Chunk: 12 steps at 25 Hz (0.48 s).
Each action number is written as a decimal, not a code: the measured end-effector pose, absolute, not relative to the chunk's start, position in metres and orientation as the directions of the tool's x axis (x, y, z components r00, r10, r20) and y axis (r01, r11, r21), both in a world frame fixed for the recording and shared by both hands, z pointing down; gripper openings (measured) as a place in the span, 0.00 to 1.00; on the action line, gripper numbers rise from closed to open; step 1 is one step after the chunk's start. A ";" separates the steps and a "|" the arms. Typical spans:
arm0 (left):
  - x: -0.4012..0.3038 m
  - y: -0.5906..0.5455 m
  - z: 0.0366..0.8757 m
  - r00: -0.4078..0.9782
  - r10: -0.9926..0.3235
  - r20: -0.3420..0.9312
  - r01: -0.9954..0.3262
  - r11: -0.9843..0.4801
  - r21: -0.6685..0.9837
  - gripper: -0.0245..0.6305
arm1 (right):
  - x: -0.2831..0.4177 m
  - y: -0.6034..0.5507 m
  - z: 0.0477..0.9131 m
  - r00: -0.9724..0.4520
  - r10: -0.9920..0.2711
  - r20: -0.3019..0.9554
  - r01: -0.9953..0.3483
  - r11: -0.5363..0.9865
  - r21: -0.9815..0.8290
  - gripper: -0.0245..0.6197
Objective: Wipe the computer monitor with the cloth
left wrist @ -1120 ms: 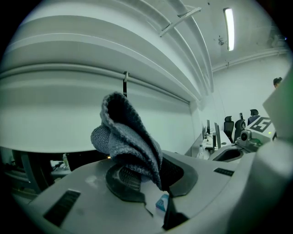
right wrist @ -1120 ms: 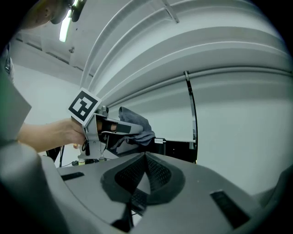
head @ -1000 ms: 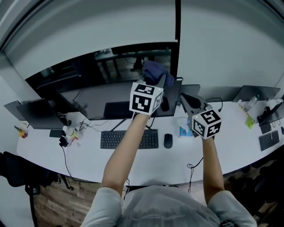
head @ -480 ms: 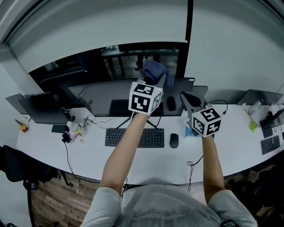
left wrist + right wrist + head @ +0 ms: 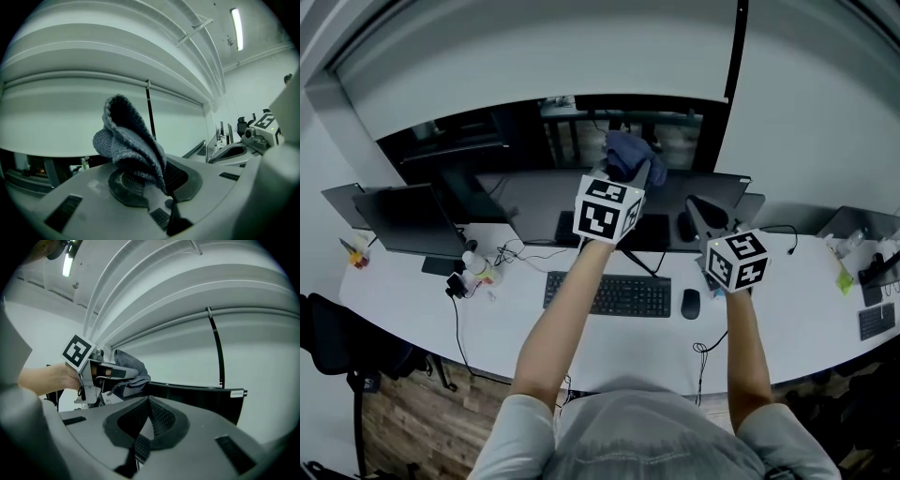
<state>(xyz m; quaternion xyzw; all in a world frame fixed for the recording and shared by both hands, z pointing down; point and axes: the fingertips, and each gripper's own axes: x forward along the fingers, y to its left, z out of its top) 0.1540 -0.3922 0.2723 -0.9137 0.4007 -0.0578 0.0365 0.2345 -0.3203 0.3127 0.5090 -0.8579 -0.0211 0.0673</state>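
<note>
While the person leans over the white desk (image 5: 787,309), the left gripper (image 5: 161,183) is held up in front of the wide, dark computer monitor (image 5: 516,169). Its jaws are pressed together on a fold of the blue-grey cloth (image 5: 126,140). The rest of the cloth stands up from the jaws in a loose, bunched peak. In the head view the cloth sits against the upper middle of the screen, just below its top edge. In the right gripper view it lies right beside the monitor's top edge. No view makes clear whether the fabric actually touches the glass.

The right gripper (image 5: 149,401) hovers lower and to the right of the left one, near the monitor's right end. Its ribbed pads meet with nothing between them. Its camera looks across at the left gripper's marker cube (image 5: 77,351) and the hand (image 5: 47,376) that holds it.

On the desk below the arms lie a black keyboard (image 5: 609,293) and, just to its right, a black mouse (image 5: 691,303). A second, smaller screen (image 5: 408,220) stands well off to the left, with a tangle of cables and small items near its foot.
</note>
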 end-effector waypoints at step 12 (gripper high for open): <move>0.062 -0.407 0.274 0.638 -0.767 0.069 -0.759 -0.641 -0.109 0.13 | 0.141 -0.330 0.313 -0.539 -0.833 0.124 -0.824 0.552 0.127 0.04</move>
